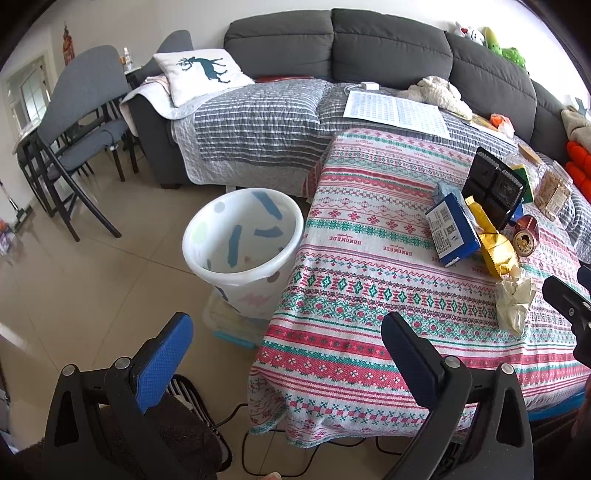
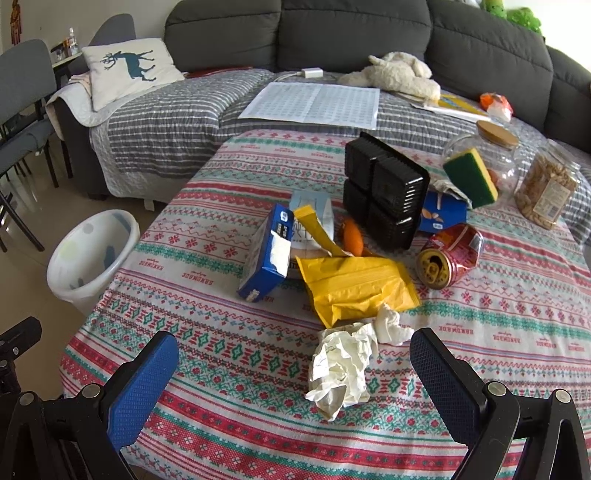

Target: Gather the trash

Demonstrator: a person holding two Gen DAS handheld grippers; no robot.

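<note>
A white trash bin (image 1: 242, 242) stands on the floor at the table's left edge; it also shows in the right wrist view (image 2: 92, 254). Trash lies on the patterned tablecloth (image 2: 229, 362): crumpled white paper (image 2: 341, 367), a yellow pouch (image 2: 356, 286), a blue box (image 2: 264, 254), a crushed red can (image 2: 450, 254), a black plastic tray (image 2: 386, 195). My right gripper (image 2: 293, 373) is open, its jaws either side of the crumpled paper and just short of it. My left gripper (image 1: 286, 354) is open and empty, over the table's near left corner by the bin.
A grey sofa (image 2: 369, 33) with a striped cover runs behind the table. Two clear jars (image 2: 546, 184) and a green-yellow sponge (image 2: 471, 177) sit at the table's far right. Grey chairs (image 1: 81, 122) stand left. Cables (image 1: 258, 454) lie on the floor near the table.
</note>
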